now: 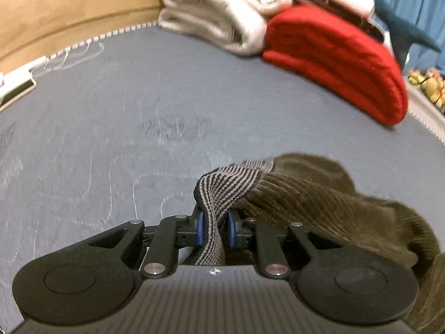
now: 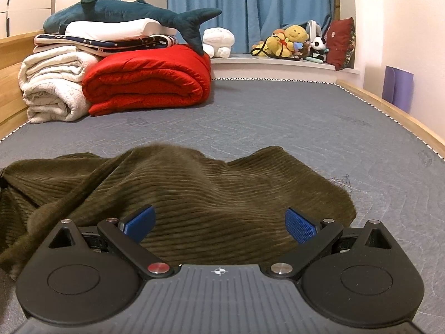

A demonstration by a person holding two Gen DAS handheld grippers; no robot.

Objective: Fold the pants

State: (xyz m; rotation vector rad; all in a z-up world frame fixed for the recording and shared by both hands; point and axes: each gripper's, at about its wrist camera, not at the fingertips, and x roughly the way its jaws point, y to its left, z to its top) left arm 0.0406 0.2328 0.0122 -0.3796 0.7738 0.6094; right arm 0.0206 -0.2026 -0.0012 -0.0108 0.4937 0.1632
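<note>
The pants (image 2: 194, 194) are olive-brown corduroy, crumpled on the grey mattress (image 2: 278, 117). In the left wrist view the pants (image 1: 319, 194) trail off to the right, and their striped grey-and-black elastic waistband (image 1: 222, 186) runs between the blue pads. My left gripper (image 1: 215, 222) is shut on that waistband, held a little above the mattress (image 1: 111, 111). My right gripper (image 2: 219, 224) is open wide, its blue pads (image 2: 301, 225) apart just above the pants' near edge, holding nothing.
A folded red blanket (image 2: 147, 78) and rolled white blanket (image 2: 52, 83) lie at the far left of the mattress, topped by folded bedding and a plush shark (image 2: 133, 14). Wooden bed rails run along both sides (image 2: 389, 111). Plush toys (image 2: 289, 41) sit on the window ledge.
</note>
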